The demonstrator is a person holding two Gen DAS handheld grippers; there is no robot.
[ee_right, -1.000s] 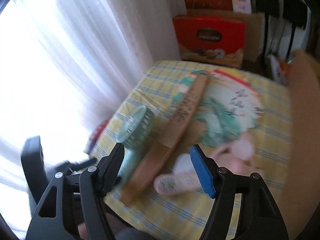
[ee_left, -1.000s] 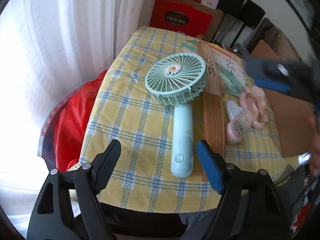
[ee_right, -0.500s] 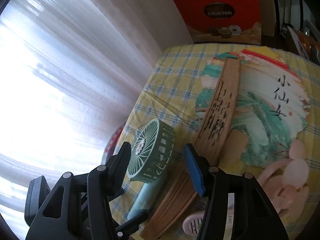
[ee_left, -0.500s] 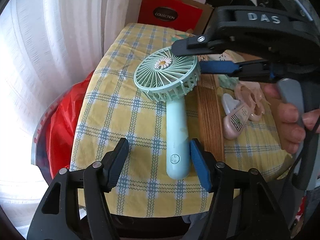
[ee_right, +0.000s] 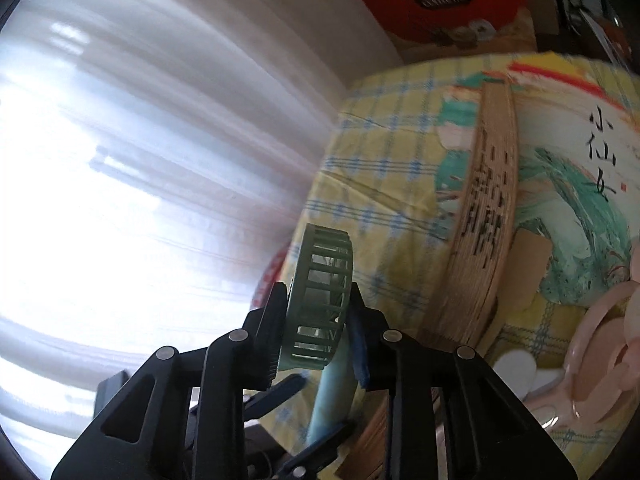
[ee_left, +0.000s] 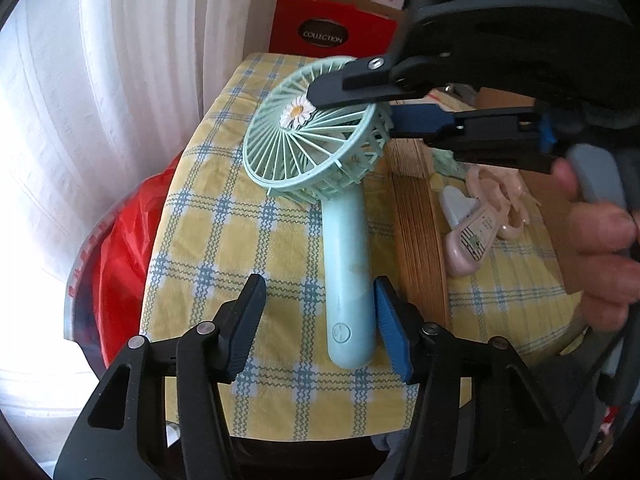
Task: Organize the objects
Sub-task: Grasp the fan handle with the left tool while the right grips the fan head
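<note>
Checked tablecloth [ee_left: 260, 240]; only right wrist: gripper [ee_right: 316, 332] pinching fan [ee_right: 320, 296].

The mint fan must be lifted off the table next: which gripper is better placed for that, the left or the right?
Right. The right gripper is clamped on the mint fan head, while the left gripper only straddles the handle without pressing it.

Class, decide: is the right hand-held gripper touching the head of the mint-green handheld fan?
Touching. In the right wrist view the right hand-held gripper, whose jaws have just been closing, presses both pads against the faces of the mint-green handheld fan's round head.
</note>
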